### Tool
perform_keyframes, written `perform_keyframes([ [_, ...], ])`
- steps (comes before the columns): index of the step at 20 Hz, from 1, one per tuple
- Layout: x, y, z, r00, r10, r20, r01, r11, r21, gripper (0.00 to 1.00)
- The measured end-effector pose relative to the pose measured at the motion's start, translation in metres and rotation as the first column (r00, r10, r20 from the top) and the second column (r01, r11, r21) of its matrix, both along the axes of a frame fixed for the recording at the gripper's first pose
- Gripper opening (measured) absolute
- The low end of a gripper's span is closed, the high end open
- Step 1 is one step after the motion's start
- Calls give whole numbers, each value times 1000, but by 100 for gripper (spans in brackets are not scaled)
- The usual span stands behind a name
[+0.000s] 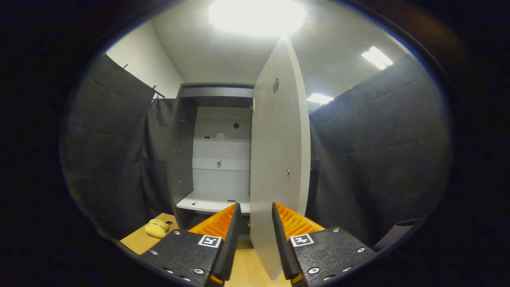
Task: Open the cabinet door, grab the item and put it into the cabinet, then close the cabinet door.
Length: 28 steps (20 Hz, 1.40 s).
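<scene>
Cabinet door (279, 159) stands swung out toward the claw, its free edge running down between the two fingers; the claw (255, 209) is parted narrowly around that edge. Whether the fingers (223, 223) actually press on the panel I cannot tell, since a sliver of gap seems to remain on each side.

Just ahead of the tips, past the door's edge, the cabinet (183, 151) lies open, with a pale shelf (211, 203) low inside and a few small fittings on its back wall. A small knob (287, 172) sits on the door face, above and slightly right of the right finger.

Off to the left of the left finger, on the wooden table (139, 241) beside the cabinet's foot, lies the item, a small yellow soft toy (156, 228), well apart from the claw and untouched.

My reading is that the door is open and the grab is next. Risks as I judge them:

- Pulling away sideways with the fingers straddling the panel could drag the door and swing it partly shut, or knock it wider against the cloth wall (378, 151) on the right.
- The door hangs between the claw and the toy's route to the shelf; a careless swing with the toy could clip its edge.
- The toy is soft and low, so a shallow pinch may slip off it.
</scene>
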<state>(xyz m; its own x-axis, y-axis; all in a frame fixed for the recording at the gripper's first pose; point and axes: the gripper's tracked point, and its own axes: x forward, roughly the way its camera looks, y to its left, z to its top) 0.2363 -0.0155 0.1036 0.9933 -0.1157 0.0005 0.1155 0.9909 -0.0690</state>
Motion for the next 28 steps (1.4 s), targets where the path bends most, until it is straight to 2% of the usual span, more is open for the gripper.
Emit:
perform_keyframes([
  [3, 8, 32, -21, 996, 83, -23, -82, 995, 63, 88],
  [4, 13, 45, -33, 994, 105, -29, -103, 991, 81, 94],
  [11, 57, 113, -125, 971, 221, -95, -210, 971, 115, 94],
  [15, 57, 139, -187, 947, 265, -180, -241, 960, 142, 94],
  [22, 56, 169, -297, 890, 284, -355, -249, 958, 142, 94],
  [28, 48, 176, -382, 826, 255, -502, -232, 967, 109, 94],
])
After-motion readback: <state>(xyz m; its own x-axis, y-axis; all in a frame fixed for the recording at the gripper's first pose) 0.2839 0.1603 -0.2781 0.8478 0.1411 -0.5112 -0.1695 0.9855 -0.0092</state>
